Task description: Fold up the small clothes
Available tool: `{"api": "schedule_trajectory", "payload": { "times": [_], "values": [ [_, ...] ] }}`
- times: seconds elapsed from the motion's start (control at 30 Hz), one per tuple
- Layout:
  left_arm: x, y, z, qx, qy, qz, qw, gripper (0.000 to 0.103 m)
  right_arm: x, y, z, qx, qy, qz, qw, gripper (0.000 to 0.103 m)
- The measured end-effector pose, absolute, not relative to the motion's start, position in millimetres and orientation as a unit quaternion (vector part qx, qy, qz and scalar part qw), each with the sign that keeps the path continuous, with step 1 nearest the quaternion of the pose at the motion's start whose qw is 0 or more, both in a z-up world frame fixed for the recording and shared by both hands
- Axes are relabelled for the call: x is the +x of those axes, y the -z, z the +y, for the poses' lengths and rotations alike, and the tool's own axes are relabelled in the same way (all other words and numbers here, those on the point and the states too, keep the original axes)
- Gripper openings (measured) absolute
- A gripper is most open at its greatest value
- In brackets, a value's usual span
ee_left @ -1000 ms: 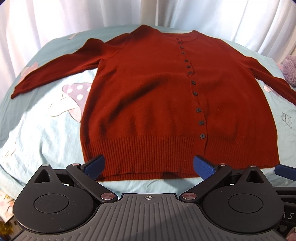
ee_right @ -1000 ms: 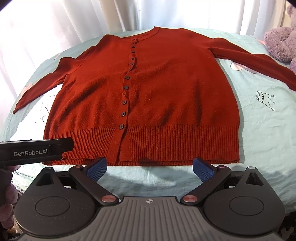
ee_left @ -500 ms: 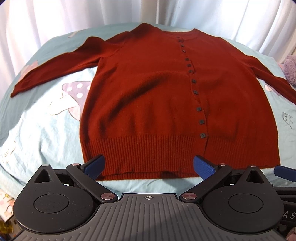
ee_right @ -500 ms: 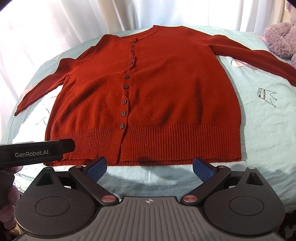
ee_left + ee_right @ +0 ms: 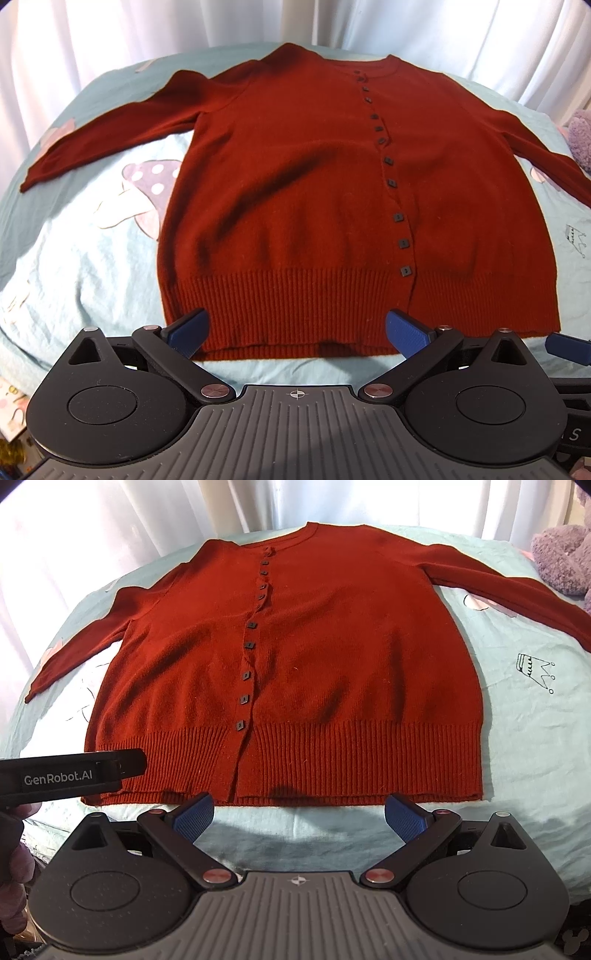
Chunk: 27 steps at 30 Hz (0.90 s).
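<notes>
A dark red buttoned cardigan (image 5: 295, 192) lies flat, front up, on a light blue bed sheet, sleeves spread out to both sides; it also shows in the right wrist view (image 5: 314, 672). My left gripper (image 5: 297, 326) is open and empty, its blue fingertips over the ribbed hem at the left part. My right gripper (image 5: 299, 814) is open and empty, just short of the hem near the button line. The left gripper's black body (image 5: 70, 775) shows at the left of the right wrist view.
The light blue sheet (image 5: 81, 258) has mushroom and crown prints. A purple plush toy (image 5: 561, 561) sits at the far right by the right sleeve. White curtains (image 5: 147, 26) hang behind the bed.
Both grippers have crept slightly forward toward the hem. The cardigan has not moved.
</notes>
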State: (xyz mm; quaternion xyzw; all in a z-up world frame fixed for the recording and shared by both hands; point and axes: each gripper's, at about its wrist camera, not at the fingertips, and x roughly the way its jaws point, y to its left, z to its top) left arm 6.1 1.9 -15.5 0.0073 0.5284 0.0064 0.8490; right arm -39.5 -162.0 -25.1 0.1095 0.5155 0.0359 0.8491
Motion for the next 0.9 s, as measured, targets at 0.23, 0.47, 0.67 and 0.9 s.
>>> {"api": "schedule_trajectory", "payload": {
  "times": [0.23, 0.47, 0.67, 0.9],
  "values": [
    [9.2, 19.1, 1.9, 0.007, -0.005, 0.535, 0.845, 0.103, -38.5, 27.2, -164.0, 0.124, -0.05, 0.519, 0.844, 0.099],
    [11.2, 21.4, 1.4, 0.008, -0.004, 0.537, 0.843, 0.103, -37.5, 28.6, -168.2, 0.136, -0.051, 0.521, 0.841, 0.099],
    [13.0, 23.7, 1.1, 0.009, -0.004, 0.541, 0.841, 0.103, -35.9, 29.7, -169.0, 0.142, -0.058, 0.523, 0.838, 0.099],
    [15.6, 25.6, 1.6, 0.009, -0.005, 0.544, 0.839, 0.103, -32.8, 31.8, -172.1, 0.148, -0.06, 0.526, 0.835, 0.099]
  ]
}}
